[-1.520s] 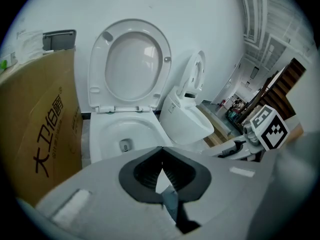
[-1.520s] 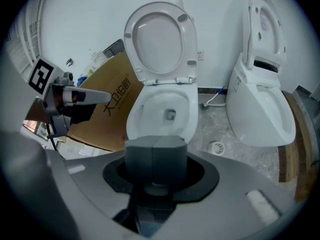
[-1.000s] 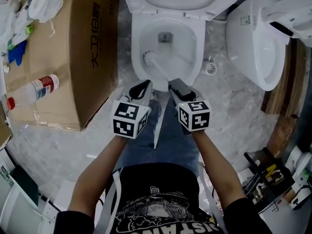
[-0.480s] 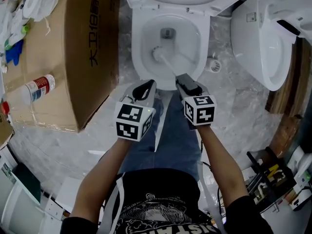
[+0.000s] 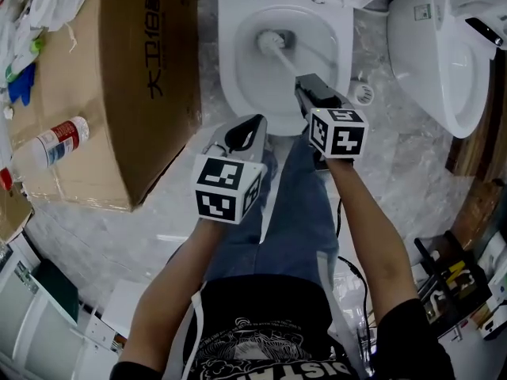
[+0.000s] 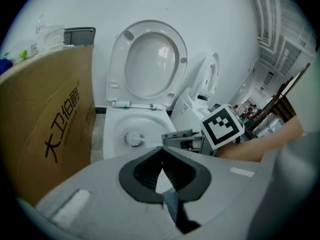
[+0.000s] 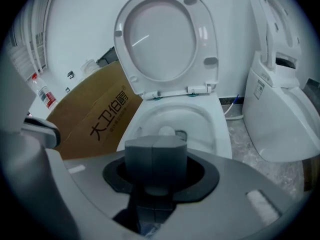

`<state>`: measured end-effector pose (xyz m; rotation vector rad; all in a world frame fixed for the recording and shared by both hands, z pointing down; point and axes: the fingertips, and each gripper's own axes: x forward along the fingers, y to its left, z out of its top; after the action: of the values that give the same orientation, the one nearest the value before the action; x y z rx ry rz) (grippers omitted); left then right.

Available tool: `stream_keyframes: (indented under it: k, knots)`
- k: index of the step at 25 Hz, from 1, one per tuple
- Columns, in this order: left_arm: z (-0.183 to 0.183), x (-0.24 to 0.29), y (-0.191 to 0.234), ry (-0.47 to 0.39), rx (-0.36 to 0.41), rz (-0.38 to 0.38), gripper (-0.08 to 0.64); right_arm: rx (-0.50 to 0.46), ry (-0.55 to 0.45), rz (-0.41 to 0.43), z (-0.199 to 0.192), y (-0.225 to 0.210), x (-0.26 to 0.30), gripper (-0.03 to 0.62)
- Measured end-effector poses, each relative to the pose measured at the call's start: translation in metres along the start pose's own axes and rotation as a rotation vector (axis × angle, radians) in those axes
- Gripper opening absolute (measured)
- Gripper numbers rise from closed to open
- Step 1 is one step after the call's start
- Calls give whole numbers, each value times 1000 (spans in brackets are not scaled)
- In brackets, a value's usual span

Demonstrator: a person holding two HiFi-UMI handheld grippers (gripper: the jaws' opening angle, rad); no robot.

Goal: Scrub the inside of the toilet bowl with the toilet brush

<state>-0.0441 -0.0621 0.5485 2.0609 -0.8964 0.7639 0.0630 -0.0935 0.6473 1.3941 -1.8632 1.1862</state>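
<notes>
Fingers (image 7: pixel 136 160) of right gripper (image 5: pixel 306 82) clenched on toilet brush (image 5: pixel 285 56) handle. Brush head down inside toilet bowl (image 5: pixel 228 77), toward its back, upper centre of head view. Left gripper (image 5: pixel 250 123) fingers pressed together, nothing between them; hovers just short of bowl's front rim, centre frame. Cardboard box (image 5: pixel 135 70) stands left of toilet.

Bright even light — fisheye edges, vignetted

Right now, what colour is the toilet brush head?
Toilet brush head: white, clearest in the head view.
</notes>
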Motion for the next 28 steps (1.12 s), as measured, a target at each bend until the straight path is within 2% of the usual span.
stream_keyframes:
  k: [8,15,23,28]
  knots:
    - [1,-1,-2,12,-4,-3,-5,63,-28,-73,14,-36,-10,164]
    - [9,8,-13,10,11,-29,-5,79,3,-109,-11,-48,-44,164]
    - [16,22,-34,6,16,-77,-5,80,70,-94,-56,-35,-76,164]
    - [16,23,-32,5,12,-75,-5,74,112,-53,-74,-14,-72,164]
